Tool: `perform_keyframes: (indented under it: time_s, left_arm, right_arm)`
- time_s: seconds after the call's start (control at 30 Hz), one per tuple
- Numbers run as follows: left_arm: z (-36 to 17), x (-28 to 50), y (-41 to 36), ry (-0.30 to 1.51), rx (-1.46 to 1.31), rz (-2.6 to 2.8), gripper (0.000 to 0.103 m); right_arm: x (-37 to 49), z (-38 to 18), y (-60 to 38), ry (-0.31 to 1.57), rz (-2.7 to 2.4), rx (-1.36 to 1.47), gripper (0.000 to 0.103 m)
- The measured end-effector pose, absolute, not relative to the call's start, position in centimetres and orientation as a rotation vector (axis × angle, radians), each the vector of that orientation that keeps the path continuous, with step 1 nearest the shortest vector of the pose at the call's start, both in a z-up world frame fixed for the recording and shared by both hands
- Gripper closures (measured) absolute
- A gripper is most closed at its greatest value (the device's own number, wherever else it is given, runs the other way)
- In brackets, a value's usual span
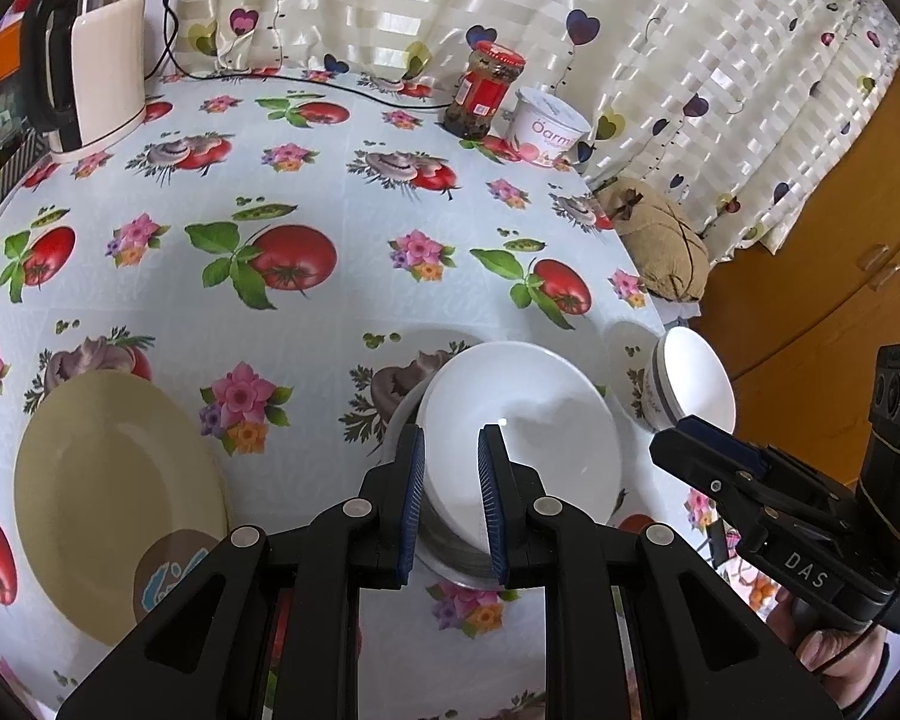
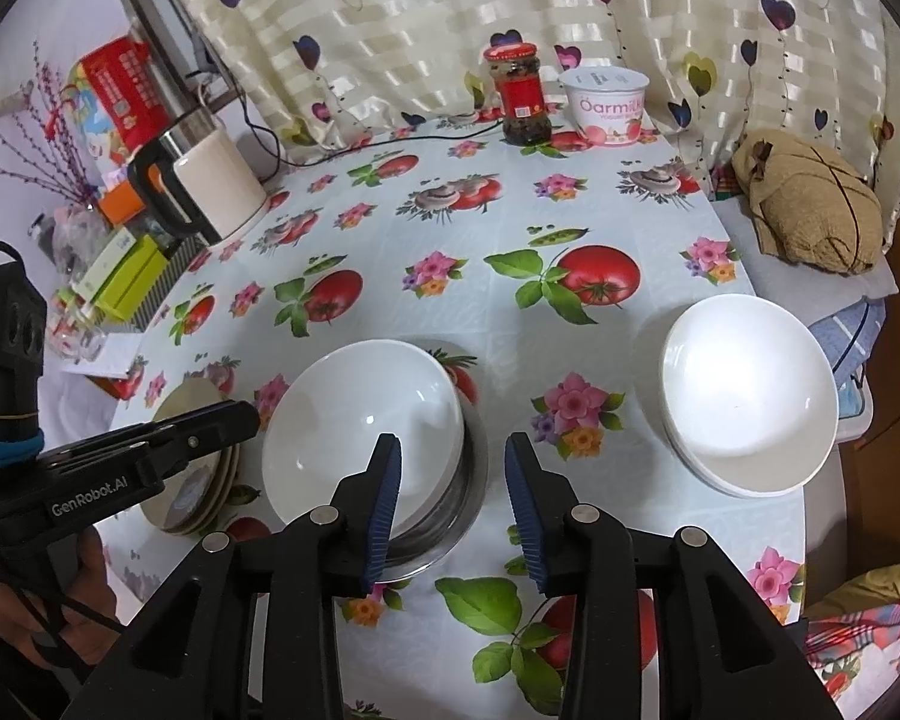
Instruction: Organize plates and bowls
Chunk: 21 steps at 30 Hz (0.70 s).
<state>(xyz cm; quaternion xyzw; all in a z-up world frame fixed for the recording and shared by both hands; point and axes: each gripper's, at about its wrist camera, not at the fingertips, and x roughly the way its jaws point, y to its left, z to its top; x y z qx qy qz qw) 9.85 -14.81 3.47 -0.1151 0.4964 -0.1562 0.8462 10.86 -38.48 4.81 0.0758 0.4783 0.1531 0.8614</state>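
A white bowl [image 1: 522, 414] sits tilted inside a steel bowl [image 1: 450, 552] on the flowered tablecloth. My left gripper [image 1: 450, 498] is open, its blue pads either side of the white bowl's near rim. A cream plate [image 1: 114, 498] lies to the left. In the right wrist view the same white bowl [image 2: 360, 420] rests in the steel bowl [image 2: 450, 510], and my right gripper [image 2: 453, 504] is open and empty just right of it. A stack of white bowls [image 2: 750, 396] stands at the right edge, also seen in the left wrist view [image 1: 690, 384].
A kettle [image 1: 90, 66], a red-lidded jar [image 1: 486, 90] and a yogurt tub [image 1: 546, 126] stand at the back by the curtain. A brown cloth bundle [image 2: 810, 210] lies off the table's right edge. Boxes and clutter [image 2: 120, 276] sit at the left.
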Motion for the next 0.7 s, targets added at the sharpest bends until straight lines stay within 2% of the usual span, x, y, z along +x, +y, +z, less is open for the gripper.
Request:
perform_keyframes:
  time_s: [0.27, 0.7]
  left_arm:
    - [4.7, 10.3, -16.4, 1.024, -0.21, -0.355, 0.084]
    - [5.9, 11.1, -20.5, 1.009, -0.151, -0.434, 0.084]
  right_arm:
    - [10.7, 5.7, -39.9, 0.974, 0.3, 0.173, 0.063]
    - [10.5, 6.1, -43.1, 0.946, 0.254, 0.211, 0.062]
